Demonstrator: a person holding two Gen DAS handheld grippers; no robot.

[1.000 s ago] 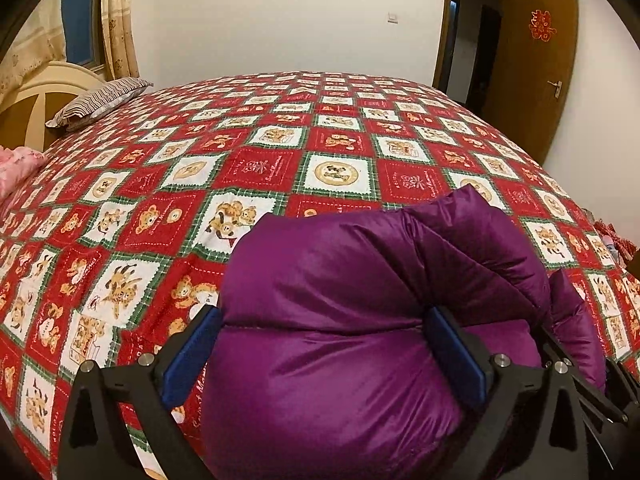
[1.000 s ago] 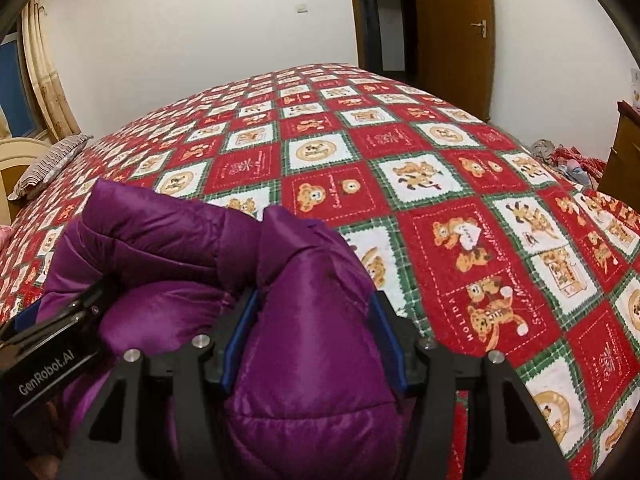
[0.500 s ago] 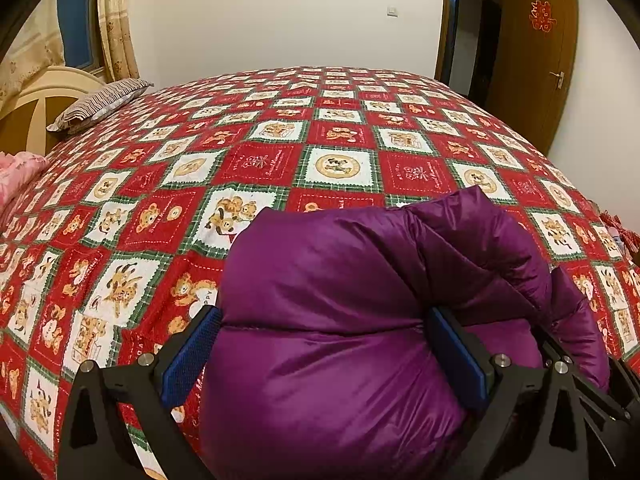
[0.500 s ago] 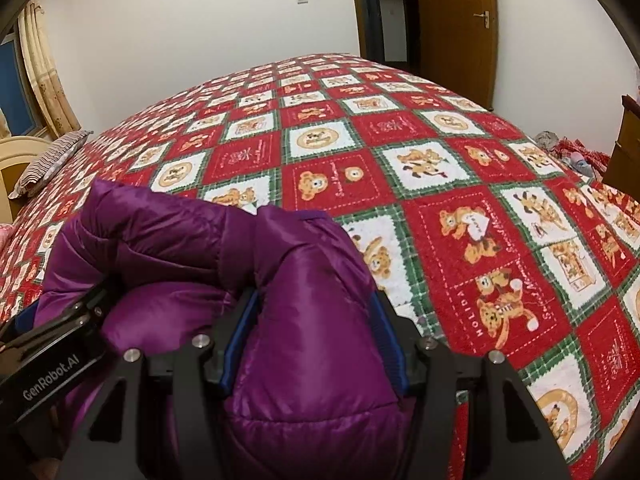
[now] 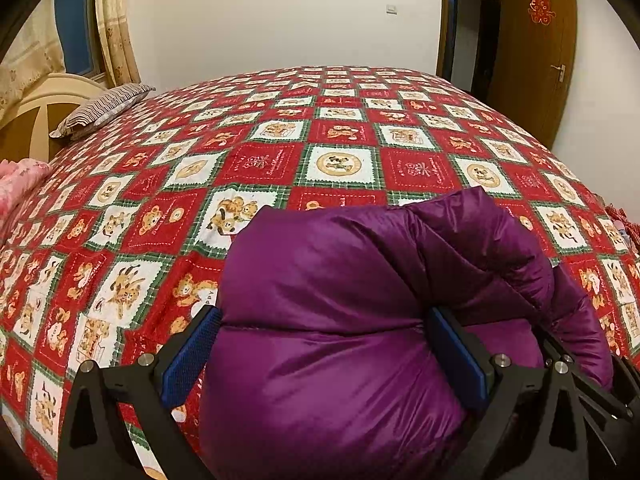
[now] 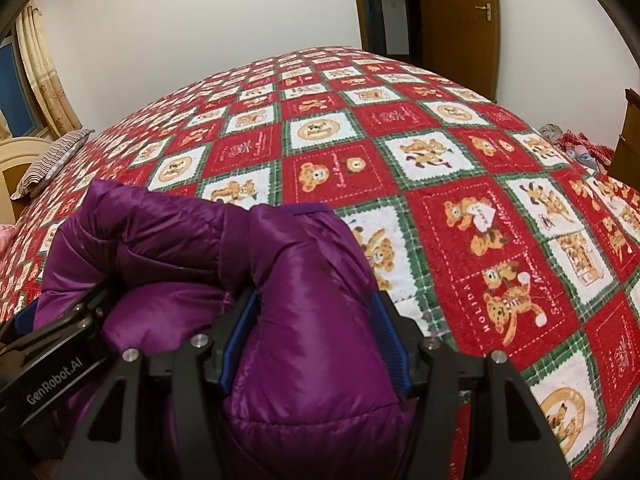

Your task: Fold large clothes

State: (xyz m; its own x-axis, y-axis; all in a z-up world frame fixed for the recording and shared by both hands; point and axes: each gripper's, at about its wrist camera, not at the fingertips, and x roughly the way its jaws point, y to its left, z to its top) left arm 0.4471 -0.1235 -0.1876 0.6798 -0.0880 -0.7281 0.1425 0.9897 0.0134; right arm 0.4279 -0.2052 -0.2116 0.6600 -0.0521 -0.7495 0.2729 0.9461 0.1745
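Two grippers engaged | left gripper and right gripper each clamp my glossy purple quilted down jacket, bunched above red patchwork bedspread | step: carrying fold | next: lower evenly, release.

A large bed is filling the middle of both views, wearing a red, white and green cover with bear pictures. A striped pillow is lying at the left, by a cream headboard. Pale walls are standing behind; curtains are hanging at upper left, a brown door at upper right.
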